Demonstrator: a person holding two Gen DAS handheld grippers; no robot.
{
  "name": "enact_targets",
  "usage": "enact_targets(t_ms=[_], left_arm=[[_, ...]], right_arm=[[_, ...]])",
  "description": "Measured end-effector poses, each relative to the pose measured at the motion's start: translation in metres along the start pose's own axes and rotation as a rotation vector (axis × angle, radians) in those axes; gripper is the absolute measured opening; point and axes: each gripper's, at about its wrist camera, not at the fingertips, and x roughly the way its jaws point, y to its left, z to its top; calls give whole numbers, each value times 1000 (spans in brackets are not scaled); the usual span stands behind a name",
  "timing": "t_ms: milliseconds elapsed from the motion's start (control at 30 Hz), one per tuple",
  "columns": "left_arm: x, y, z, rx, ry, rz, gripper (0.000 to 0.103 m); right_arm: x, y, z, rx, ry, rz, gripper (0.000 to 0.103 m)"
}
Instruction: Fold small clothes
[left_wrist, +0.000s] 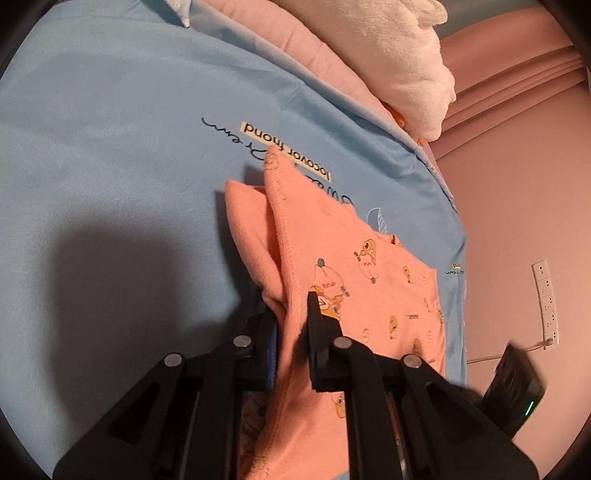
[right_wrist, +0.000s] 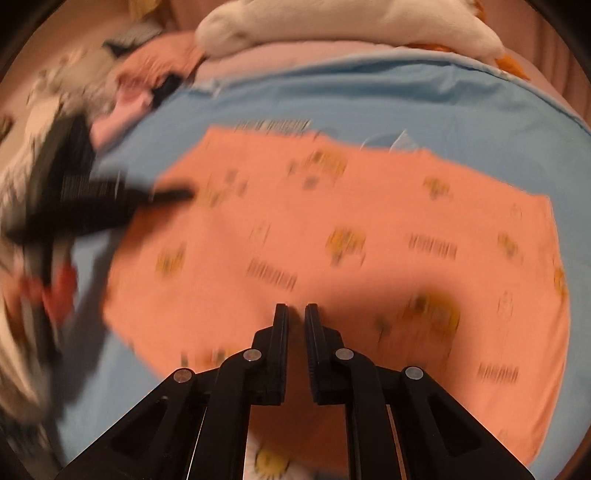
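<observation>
A small salmon-pink garment (left_wrist: 332, 236) with cartoon prints lies on a light blue sheet (left_wrist: 110, 147). My left gripper (left_wrist: 291, 306) is shut on a bunched fold of the garment and lifts its edge off the sheet. In the blurred right wrist view the garment (right_wrist: 369, 229) lies spread flat. My right gripper (right_wrist: 295, 308) hovers over its near part with the jaws almost closed and nothing between them. The left gripper (right_wrist: 177, 194) also shows there at the garment's left edge.
A white plush toy (left_wrist: 399, 55) and pink bedding (left_wrist: 295, 40) lie at the far end of the bed. A heap of other clothes (right_wrist: 110, 85) sits at the far left. A pink wall with a power strip (left_wrist: 546, 302) stands to the right.
</observation>
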Motion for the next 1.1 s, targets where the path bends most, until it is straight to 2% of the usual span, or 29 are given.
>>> enact_targets(t_ms=[100,200,300,367,400,433,467,533,667,700,767,833,900,1000,1033,1100], left_arm=[[-4,-11,0,9,-1,12,11],[-10,-28,1,36,-6,15,11],[-13,-51,0,79,-9,24,11],[-13,-68,-2,111,-9,27,11],[-12,-76,-4,126,-7,27,11],[-11,-84,-5,141,-5,28,11],[-8,-94,-7,159,-2,33,11],[-1,-111,-9,198,7,47,11],[26,-144,-20,280,43,96,11],[36,-152,-24,306,59,105,11],[52,-163,-31,348,87,119,12],[70,-170,-39,380,139,108,16],[81,-171,-45,384,183,86,26],[84,-168,-48,348,225,10,27],[80,-166,-49,344,226,-3,27],[68,-160,-50,337,210,-20,27]], right_arm=[[0,14,-14,-36,26,-17,12],[-7,12,-17,12,53,69,12],[-18,-4,-14,113,-10,141,12],[-23,-26,-9,262,-73,230,13],[-23,-39,-10,336,-98,292,16],[-21,-55,-10,444,-129,386,27],[-17,-62,-9,508,-151,447,45],[-12,-76,-16,636,-211,594,60],[-4,-87,-3,732,-267,721,61],[-3,-89,0,745,-280,731,62],[2,-96,7,781,-298,751,72],[0,-110,2,823,-274,763,73],[3,-116,3,849,-247,779,73],[1,-128,-2,845,-222,712,75],[-5,-136,-13,837,-217,698,75],[-6,-138,-12,801,-204,654,73]])
